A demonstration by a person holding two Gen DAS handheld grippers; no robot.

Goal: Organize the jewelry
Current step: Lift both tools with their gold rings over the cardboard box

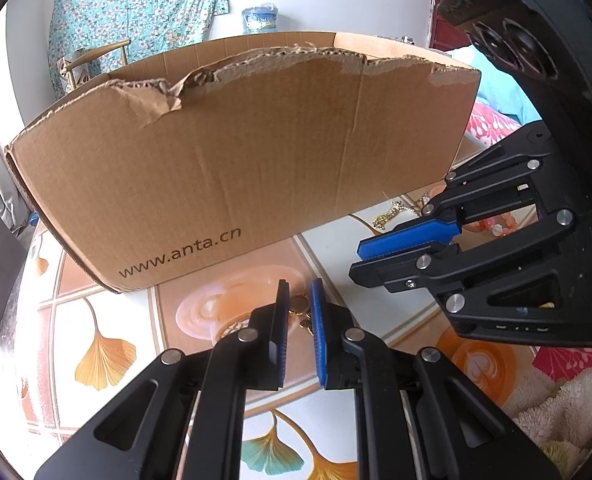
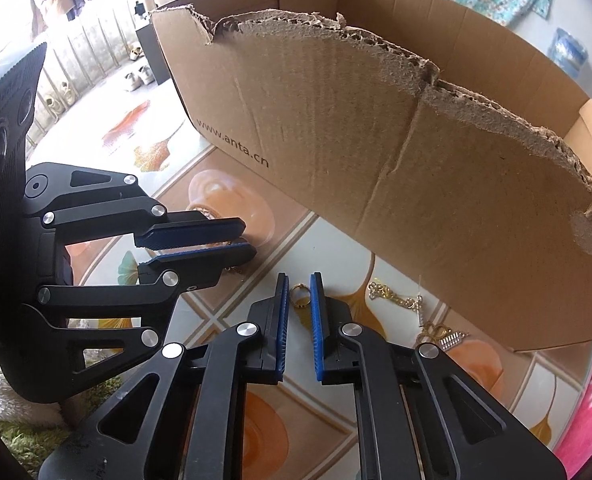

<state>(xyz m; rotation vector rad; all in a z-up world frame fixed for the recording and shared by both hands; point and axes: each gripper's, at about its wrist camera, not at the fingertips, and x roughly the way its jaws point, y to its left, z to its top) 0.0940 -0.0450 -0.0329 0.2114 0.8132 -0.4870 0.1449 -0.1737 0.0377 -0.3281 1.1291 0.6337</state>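
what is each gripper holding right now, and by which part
Nothing is clamped. The right gripper is open, straddling a gold ring on the table. The left gripper is open around small gold pieces.

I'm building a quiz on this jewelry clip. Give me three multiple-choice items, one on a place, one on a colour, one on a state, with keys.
1. Where does the gold ring lie?
A. inside the box
B. on the table between the right gripper's fingers
C. on the towel

2. What colour are the gripper pads?
A. blue
B. red
C. white

3. What state is the box's top edge in?
A. taped shut
C. neatly folded over
B. torn and ragged

Key: 1 B, the right wrist view shows the ring on the table between the right gripper's parted fingers. 2 A, blue pads line the fingers of both the right and the left gripper. 3 B, the cardboard rim is ripped unevenly and the box is open on top.
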